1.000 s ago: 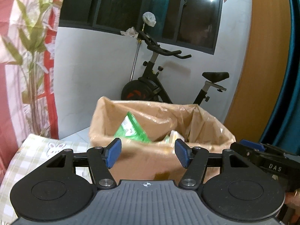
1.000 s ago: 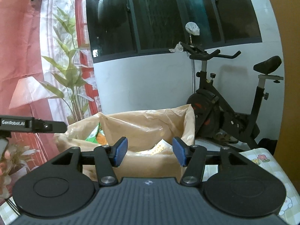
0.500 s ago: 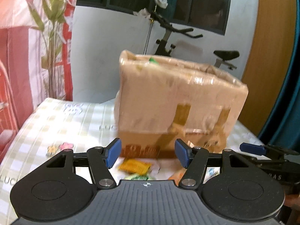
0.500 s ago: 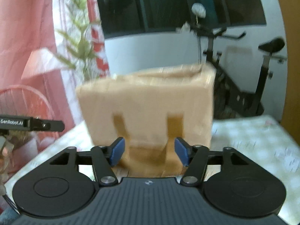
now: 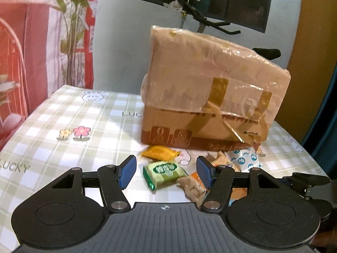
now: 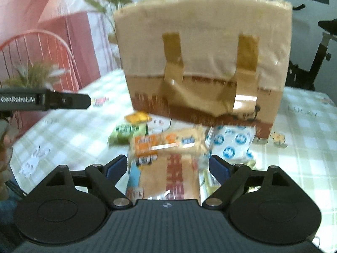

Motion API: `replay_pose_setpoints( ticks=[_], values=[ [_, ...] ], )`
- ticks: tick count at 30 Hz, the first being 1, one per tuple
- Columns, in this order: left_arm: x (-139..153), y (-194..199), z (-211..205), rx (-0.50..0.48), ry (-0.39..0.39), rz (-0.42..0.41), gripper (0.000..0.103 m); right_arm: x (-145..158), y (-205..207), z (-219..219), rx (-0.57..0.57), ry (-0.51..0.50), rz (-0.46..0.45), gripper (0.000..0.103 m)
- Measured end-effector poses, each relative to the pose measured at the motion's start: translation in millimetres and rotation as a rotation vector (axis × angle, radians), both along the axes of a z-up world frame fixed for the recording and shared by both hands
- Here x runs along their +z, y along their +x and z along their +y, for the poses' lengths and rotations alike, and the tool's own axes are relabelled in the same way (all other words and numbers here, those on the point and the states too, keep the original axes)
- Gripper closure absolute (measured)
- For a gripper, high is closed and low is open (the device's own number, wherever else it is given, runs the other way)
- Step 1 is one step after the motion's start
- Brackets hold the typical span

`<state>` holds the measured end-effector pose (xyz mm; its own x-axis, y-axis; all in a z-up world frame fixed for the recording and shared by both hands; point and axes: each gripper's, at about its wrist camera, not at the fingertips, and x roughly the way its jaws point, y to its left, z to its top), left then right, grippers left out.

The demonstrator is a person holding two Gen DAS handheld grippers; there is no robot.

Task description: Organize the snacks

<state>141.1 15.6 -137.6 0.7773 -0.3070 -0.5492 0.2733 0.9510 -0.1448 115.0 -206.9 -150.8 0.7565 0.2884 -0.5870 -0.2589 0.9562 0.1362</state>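
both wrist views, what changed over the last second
Both tongs dropped from looking over the cardboard box's rim into its lining to table level in front of it. The snack packets on the tablecloth came into sight: a green packet ahead of the left tongs, an orange-labelled one ahead of the right tongs. Both stayed open and empty.

snack packets lie before the upright cardboard box (image 5: 210, 88): green packet (image 5: 165, 174), orange packet (image 5: 160, 152), blue-dotted white packet (image 5: 244, 161).
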Motion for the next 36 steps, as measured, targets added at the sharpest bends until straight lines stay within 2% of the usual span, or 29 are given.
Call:
replay_pose_setpoints(
  ticks=[10, 12, 14, 26, 30, 36],
  values=[
    [-21.1, -6.8, 6.1, 0.063, -0.006, 0.037, 0.038, -24.8, 3.1, 3.7, 0.028, 0.000, 0.068, 0.018],
    [-24.3, -7.1, 6.5, 0.070, -0.007, 0.042, 0.038, -26.4, 3.1, 1.8, 0.030, 0.015, 0.065, 0.020],
    [-26.6, -7.1, 5.8, 0.074, -0.002, 0.044, 0.038, -26.6, 1.7, 0.6, 0.032, 0.014, 0.052, 0.027],
    [-31.4, -6.1, 2.2, 0.083, 0.020, 0.061, 0.038, -25.0, -1.4, -9.3, 0.034, 0.068, 0.022, 0.029],
    [-31.9, -5.2, 1.3, 0.082, 0.021, 0.060, 0.038, -18.7, -5.8, -9.4, 0.043, 0.071, -0.011, 0.029],
    [-33.4, -3.6, 0.2, 0.083, 0.021, 0.066, 0.038, -6.6, -13.9, -13.8, 0.003, 0.060, -0.115, 0.029]
  ],
)
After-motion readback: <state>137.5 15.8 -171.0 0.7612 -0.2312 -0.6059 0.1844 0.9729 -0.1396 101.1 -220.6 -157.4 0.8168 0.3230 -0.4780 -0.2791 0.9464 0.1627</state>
